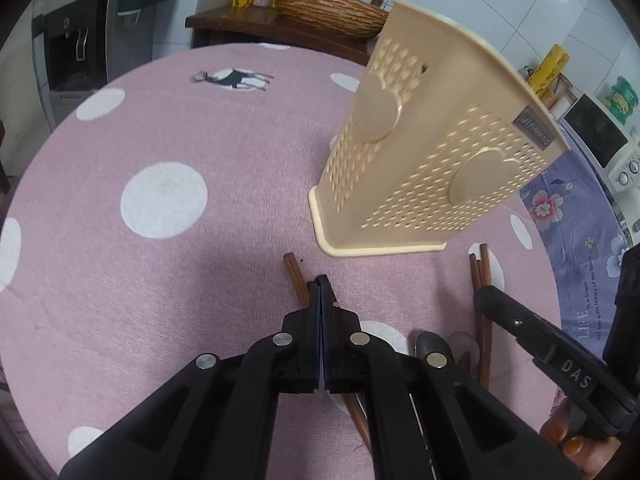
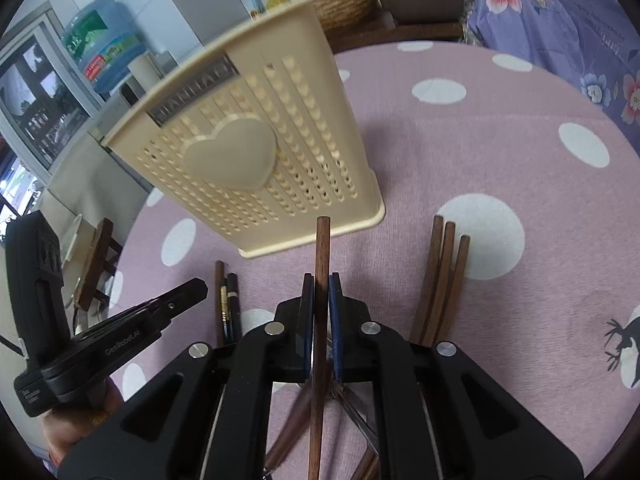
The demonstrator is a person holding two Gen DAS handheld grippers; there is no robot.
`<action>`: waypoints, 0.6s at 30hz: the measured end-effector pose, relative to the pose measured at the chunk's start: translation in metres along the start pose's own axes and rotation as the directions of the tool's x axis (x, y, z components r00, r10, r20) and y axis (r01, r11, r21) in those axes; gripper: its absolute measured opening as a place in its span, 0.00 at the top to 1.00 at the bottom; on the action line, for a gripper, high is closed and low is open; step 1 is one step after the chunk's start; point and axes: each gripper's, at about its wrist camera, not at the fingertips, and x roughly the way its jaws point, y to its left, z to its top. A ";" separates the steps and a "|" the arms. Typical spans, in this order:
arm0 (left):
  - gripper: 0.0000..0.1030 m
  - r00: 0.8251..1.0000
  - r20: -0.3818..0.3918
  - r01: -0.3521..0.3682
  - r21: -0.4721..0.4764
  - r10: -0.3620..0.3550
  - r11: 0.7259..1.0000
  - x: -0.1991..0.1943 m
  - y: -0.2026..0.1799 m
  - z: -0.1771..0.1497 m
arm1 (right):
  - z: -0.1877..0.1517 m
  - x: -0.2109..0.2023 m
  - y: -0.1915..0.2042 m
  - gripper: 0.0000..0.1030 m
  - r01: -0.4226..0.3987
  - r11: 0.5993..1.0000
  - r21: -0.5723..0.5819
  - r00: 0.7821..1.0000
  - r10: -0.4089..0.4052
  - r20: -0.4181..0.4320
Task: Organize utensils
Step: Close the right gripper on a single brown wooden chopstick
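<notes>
A beige perforated utensil holder stands on the pink dotted tablecloth; it also shows in the right wrist view. My right gripper is shut on a brown wooden chopstick that points up toward the holder. My left gripper is shut with nothing between its pads, just above a chopstick lying on the cloth. Three more chopsticks lie to the right of my right gripper. Dark utensils lie to its left.
A spoon and chopsticks lie near my right gripper's body. A wooden side table with a woven basket stands behind the table. A purple floral cloth hangs at the right. A water dispenser stands at the left.
</notes>
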 end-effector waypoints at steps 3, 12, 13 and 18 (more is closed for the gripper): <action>0.99 1.000 -0.009 -0.025 0.008 0.025 1.000 0.000 -0.002 0.002 | -0.001 -0.010 0.006 0.92 0.008 1.000 -0.027 1.000 -0.007 0.027; 0.77 0.995 -0.073 -0.067 0.015 0.068 0.998 0.008 -0.001 -0.013 | -0.004 -0.011 0.004 0.92 0.019 0.999 -0.041 0.999 -0.017 0.035; 0.77 0.995 -0.075 -0.069 0.019 0.070 0.997 0.008 -0.003 -0.015 | -0.004 -0.011 0.004 0.92 0.019 0.999 -0.042 0.999 -0.018 0.035; 0.75 0.989 -0.052 -0.135 0.073 0.139 0.988 0.012 -0.010 -0.018 | -0.006 -0.012 0.002 0.92 0.022 0.999 -0.042 0.999 -0.020 0.038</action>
